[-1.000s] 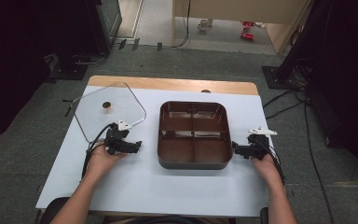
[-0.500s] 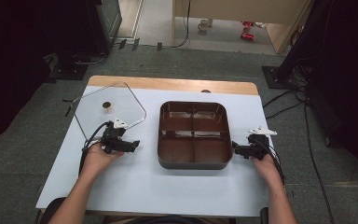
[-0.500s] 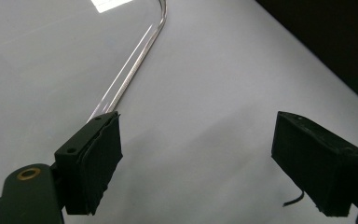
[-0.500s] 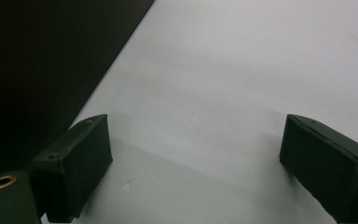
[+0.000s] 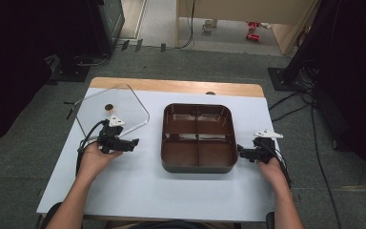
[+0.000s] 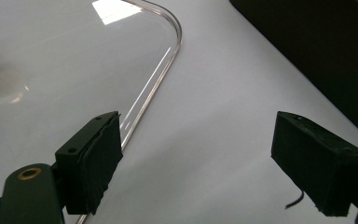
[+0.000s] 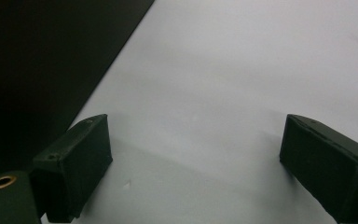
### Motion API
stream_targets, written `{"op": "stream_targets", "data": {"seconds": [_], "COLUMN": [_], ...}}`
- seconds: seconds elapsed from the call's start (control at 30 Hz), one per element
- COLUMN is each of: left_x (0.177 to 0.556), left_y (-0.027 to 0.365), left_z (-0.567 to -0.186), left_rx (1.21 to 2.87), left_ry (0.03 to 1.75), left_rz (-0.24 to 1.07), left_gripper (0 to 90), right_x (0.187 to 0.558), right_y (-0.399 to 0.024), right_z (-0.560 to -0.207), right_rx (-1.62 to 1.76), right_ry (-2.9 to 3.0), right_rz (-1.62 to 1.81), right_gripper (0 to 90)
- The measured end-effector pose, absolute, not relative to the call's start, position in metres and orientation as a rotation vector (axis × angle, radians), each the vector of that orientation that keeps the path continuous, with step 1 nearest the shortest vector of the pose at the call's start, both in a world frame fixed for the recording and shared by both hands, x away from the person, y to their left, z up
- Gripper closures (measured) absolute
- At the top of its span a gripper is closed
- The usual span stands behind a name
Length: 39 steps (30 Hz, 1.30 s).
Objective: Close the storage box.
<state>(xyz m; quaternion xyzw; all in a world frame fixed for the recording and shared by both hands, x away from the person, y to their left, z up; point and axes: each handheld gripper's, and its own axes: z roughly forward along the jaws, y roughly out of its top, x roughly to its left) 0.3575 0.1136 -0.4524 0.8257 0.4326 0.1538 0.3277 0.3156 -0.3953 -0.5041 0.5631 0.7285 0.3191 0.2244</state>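
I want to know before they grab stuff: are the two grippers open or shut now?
Left gripper: open, holding nothing, beside the clear lid.
Right gripper: open, holding nothing, beside the brown tray.

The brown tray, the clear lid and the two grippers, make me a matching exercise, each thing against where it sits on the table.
Things:
1. brown tray
2. clear lid
3. left gripper
4. right gripper

Places:
A. just off the tray's right edge
B. middle of the table
C. far left, flat on the table
D. at the lid's near edge, jaws apart

Pairs: 1-B, 2-C, 3-D, 4-A
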Motion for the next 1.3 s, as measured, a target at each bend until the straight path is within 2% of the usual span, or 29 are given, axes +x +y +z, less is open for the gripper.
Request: {"op": "stream_targets", "data": {"seconds": [0.2,0.3,1.0,1.3], "left_x": [0.365,0.369,0.402,0.423], "left_y": [0.119,0.125,0.148,0.157], "left_z": [-0.449,-0.448,-0.447,-0.449], "left_rx": [2.149,2.129,2.082,2.045], "left_ry": [1.143,1.159,1.241,1.279], "left_rz": [0.419,0.439,0.492,0.533], "left_gripper": [17.1,23.2,25.1,28.9], "right_x": [0.316,0.315,0.316,0.316], "right_y": [-0.395,-0.395,-0.395,-0.395], "right_z": [-0.504,-0.504,-0.504,-0.504], "right_rx": [1.553,1.553,1.552,1.552], "right_ry": [2.011,2.011,2.011,2.011], "right_rz": [0.879,0.879,0.879,0.879], "right_gripper": [8.4,8.4,8.4,8.3]}}
